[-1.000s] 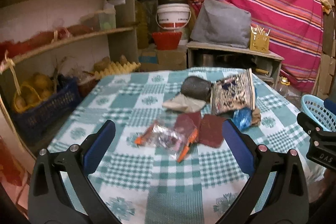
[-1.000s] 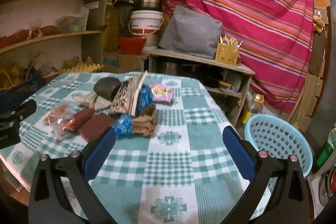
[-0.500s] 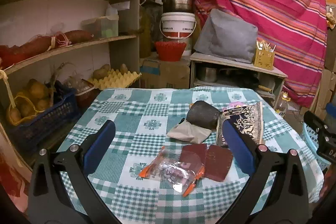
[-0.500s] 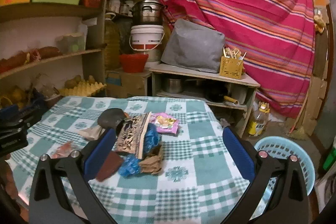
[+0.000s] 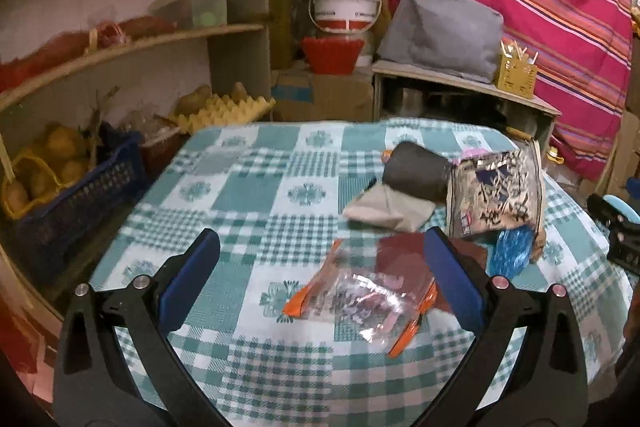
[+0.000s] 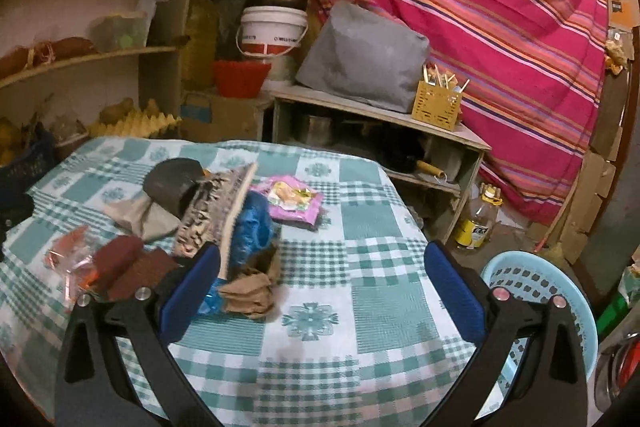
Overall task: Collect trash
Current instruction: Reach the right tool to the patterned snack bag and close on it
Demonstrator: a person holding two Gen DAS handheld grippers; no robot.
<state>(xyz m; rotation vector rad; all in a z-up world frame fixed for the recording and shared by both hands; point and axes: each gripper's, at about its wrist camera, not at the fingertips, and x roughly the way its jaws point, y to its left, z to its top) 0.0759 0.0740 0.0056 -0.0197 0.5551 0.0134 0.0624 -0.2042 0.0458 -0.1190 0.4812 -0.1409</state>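
Trash lies on the green checked tablecloth (image 5: 256, 195): a clear and orange wrapper (image 5: 356, 301), dark red pieces (image 5: 400, 255), a beige scrap (image 5: 384, 211), a dark roll (image 5: 416, 175), a patterned bag (image 5: 496, 199) and a blue wrapper (image 5: 510, 255). My left gripper (image 5: 320, 275) is open and empty, above the table, just left of the clear wrapper. My right gripper (image 6: 320, 283) is open and empty over the table's right part; the blue wrapper (image 6: 254, 223), a brown crumpled paper (image 6: 248, 291) and a pink packet (image 6: 294, 201) lie by it. A light blue basket (image 6: 536, 291) stands on the floor to the right.
Shelves with produce and a dark blue crate (image 5: 76, 199) line the left. A low wooden shelf (image 6: 380, 115) with a grey bag, buckets and a pot stands behind the table. A striped red cloth (image 6: 480, 7) hangs at the back. A bottle (image 6: 480, 219) stands on the floor.
Both grippers rose and pulled back from the table, then came down closer again. Both stayed open. The trash has not moved.
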